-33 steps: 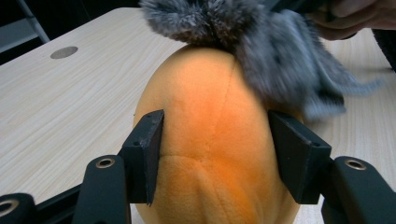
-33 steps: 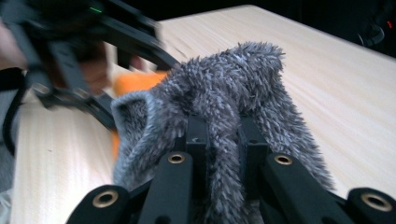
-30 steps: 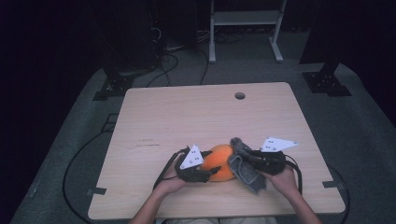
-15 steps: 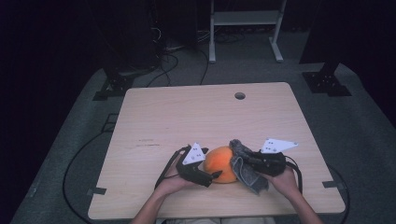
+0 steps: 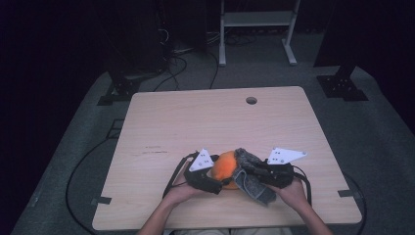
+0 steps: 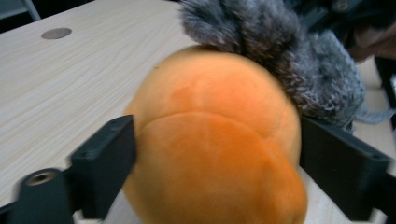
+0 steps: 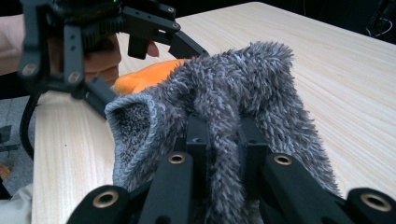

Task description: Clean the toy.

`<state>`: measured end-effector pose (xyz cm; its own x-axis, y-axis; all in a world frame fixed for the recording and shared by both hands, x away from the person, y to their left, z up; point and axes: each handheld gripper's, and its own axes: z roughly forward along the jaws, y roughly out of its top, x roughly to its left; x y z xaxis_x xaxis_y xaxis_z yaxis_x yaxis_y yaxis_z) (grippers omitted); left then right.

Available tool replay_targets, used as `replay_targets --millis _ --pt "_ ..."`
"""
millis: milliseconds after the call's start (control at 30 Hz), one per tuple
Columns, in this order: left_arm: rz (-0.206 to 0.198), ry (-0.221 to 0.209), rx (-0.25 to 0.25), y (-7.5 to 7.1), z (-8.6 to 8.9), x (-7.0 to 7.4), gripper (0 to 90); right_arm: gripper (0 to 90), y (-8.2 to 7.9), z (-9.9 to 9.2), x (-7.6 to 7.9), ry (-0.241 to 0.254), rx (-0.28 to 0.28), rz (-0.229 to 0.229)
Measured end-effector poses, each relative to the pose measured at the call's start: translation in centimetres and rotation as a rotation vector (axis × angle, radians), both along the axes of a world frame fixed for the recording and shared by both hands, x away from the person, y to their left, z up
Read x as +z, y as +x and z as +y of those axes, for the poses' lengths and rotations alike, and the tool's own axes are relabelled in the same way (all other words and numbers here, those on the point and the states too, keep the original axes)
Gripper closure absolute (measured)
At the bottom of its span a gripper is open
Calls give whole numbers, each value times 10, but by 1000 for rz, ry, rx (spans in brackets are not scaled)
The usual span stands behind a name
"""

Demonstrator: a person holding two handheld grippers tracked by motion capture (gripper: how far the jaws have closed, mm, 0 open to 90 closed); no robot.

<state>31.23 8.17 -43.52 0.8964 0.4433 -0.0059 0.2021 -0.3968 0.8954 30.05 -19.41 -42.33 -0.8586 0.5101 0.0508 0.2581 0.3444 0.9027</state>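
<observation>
An orange plush ball point(image 5: 224, 165) rests on the wooden table point(image 5: 195, 122) near its front edge. My left gripper point(image 5: 219, 172) reaches in from the left. Its jaws have just been closing, and they press the ball's point(image 6: 210, 140) two sides. A grey fuzzy sock point(image 5: 253, 183) drapes over the ball's right side, its cuff open toward the ball. My right gripper point(image 5: 243, 172) is shut on the sock point(image 7: 224, 93), with a fold of fabric pinched between its jaws. The left gripper point(image 7: 140, 32) also appears beyond the sock in the right gripper view.
The table has a round cable hole point(image 5: 251, 100) at the back. Bare wood lies ahead and to both sides. Behind the table stand a white rack point(image 5: 257, 29) and dark stands point(image 5: 342, 83), and cables point(image 5: 181, 63) lie on the floor.
My right gripper and the sock have shifted slightly against the ball. The left hand has stayed in place beside the ball.
</observation>
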Motion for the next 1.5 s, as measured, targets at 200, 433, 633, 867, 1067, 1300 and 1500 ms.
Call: replay_targets --millis 200,433,633,867,1067,1300,1500 --pt "-69 71 -33 -4 0 -2 305 779 10 -24 -9 -18 -40 68" --pt "-57 83 -70 -6 2 -4 238 779 5 -28 0 15 -44 34" --pt "101 41 -15 4 0 0 77 777 2 -9 -4 -80 -10 -4" --pt "-132 32 11 -3 -6 9 320 777 -3 -14 5 -23 -40 -19" --pt "72 -48 25 10 11 2 135 778 -2 3 -10 -49 9 16" --pt "32 -1 40 5 10 -1 235 778 9 -18 -18 -81 -43 78" --pt "4 28 21 3 10 -4 241 777 5 -24 -9 -32 -49 64"
